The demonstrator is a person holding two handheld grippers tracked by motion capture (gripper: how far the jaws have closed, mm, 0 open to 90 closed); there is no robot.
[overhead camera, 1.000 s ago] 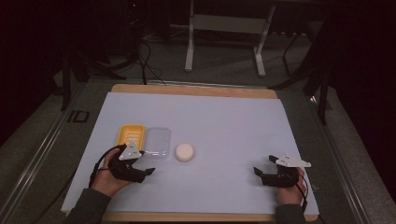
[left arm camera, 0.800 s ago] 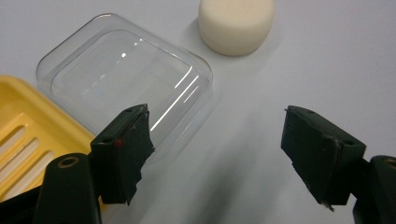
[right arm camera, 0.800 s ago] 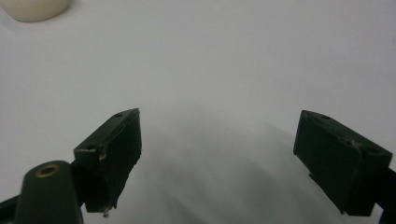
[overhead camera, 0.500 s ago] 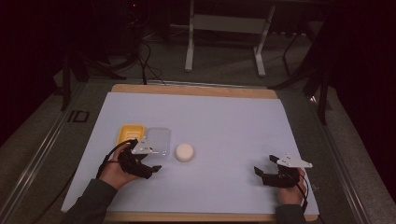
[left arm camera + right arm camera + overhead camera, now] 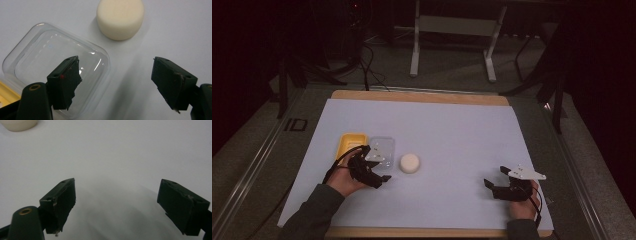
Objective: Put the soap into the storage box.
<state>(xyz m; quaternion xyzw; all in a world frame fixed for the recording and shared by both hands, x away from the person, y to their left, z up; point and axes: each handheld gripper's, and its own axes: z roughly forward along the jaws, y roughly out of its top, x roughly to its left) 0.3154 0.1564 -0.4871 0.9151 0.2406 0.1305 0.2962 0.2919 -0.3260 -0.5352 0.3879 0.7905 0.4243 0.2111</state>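
Note:
A clear plastic lid lies on the white sheet beside a yellow tray. A cream round puck sits just right of the lid. My left gripper is open, held low over the lid's near corner, with one jaw above the lid and the other over bare sheet; nothing is between them. At the right front my right gripper rests open over bare sheet, with the puck far off at its upper left.
A white sheet covers the wooden table. Beyond the far edge stand a metal frame and cables on the floor. The sheet between the two grippers is open room.
My left gripper has moved right and forward, from beside the yellow tray to over the clear lid's near corner. The right gripper has stayed put.

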